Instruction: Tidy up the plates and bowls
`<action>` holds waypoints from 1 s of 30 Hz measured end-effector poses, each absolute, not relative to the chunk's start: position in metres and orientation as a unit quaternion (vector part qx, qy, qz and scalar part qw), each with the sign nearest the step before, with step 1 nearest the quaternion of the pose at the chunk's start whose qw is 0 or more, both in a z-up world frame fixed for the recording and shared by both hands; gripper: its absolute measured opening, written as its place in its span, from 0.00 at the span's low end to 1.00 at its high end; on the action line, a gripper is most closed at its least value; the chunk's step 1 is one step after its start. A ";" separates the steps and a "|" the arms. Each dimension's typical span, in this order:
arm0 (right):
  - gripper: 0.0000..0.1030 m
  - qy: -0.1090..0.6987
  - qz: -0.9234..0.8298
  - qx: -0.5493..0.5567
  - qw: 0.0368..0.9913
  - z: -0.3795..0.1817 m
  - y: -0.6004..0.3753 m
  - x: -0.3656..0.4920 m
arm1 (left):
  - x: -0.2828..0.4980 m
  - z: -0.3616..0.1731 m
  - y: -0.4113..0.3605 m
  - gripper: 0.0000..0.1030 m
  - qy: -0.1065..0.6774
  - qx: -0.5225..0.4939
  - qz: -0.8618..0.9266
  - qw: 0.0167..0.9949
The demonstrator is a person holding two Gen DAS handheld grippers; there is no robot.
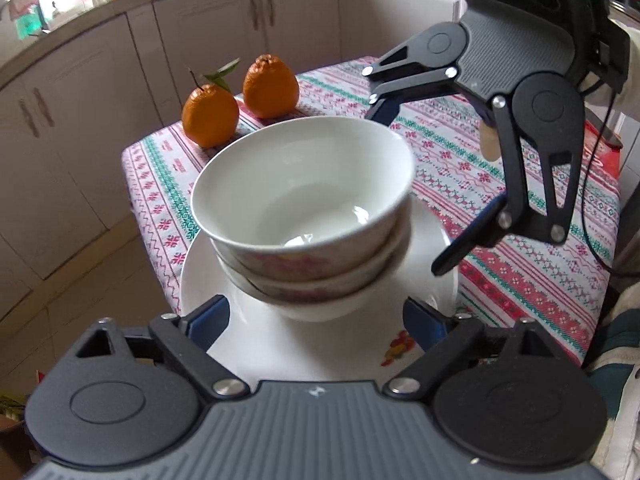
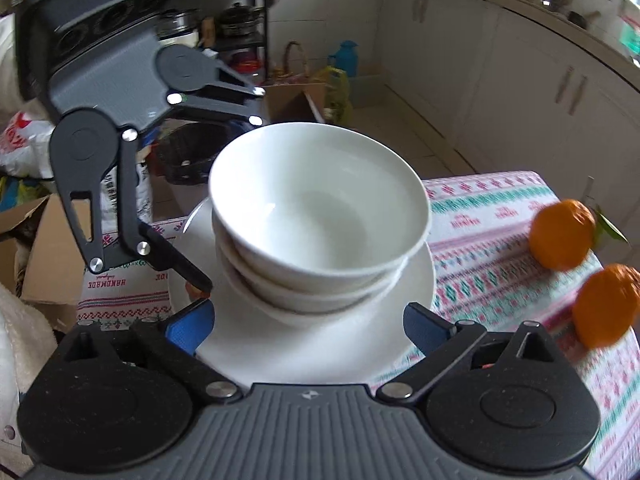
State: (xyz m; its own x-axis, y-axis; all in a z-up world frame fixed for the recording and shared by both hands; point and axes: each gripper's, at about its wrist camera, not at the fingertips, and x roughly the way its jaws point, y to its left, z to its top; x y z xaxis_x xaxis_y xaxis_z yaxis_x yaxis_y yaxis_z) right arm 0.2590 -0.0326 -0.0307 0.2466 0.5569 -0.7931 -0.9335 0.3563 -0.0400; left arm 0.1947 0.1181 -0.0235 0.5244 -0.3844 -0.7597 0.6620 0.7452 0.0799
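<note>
Bowls (image 1: 304, 216) nested three deep, centred on plate (image 1: 256, 344), plate on bench (image 1: 500, 208) near corner. Left gripper (image 1: 316, 316) spread wide, fingers (image 1: 208, 320) straddling stack base, no contact. Right gripper (image 2: 310, 322) likewise agape, empty, facing stack from opposite side. Stack dead ahead of both and slightly below (neither nearer by eye). Oranges (image 1: 240, 100) beyond, well apart. Looks stacked; next likely retreat or plate lift.
</note>
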 end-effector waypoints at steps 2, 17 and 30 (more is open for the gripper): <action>1.00 0.353 0.485 -0.268 0.754 -0.027 -0.038 0.250 | 0.183 -0.021 0.117 0.91 0.367 0.177 -0.291 0.865; 1.00 0.368 0.270 -0.188 0.870 -0.008 -0.082 0.167 | 0.084 0.005 0.090 1.00 0.249 0.079 -0.119 0.958; 1.00 0.324 0.115 -0.081 0.935 0.009 -0.108 0.083 | 0.040 0.021 0.070 0.99 0.257 -0.034 -0.004 0.966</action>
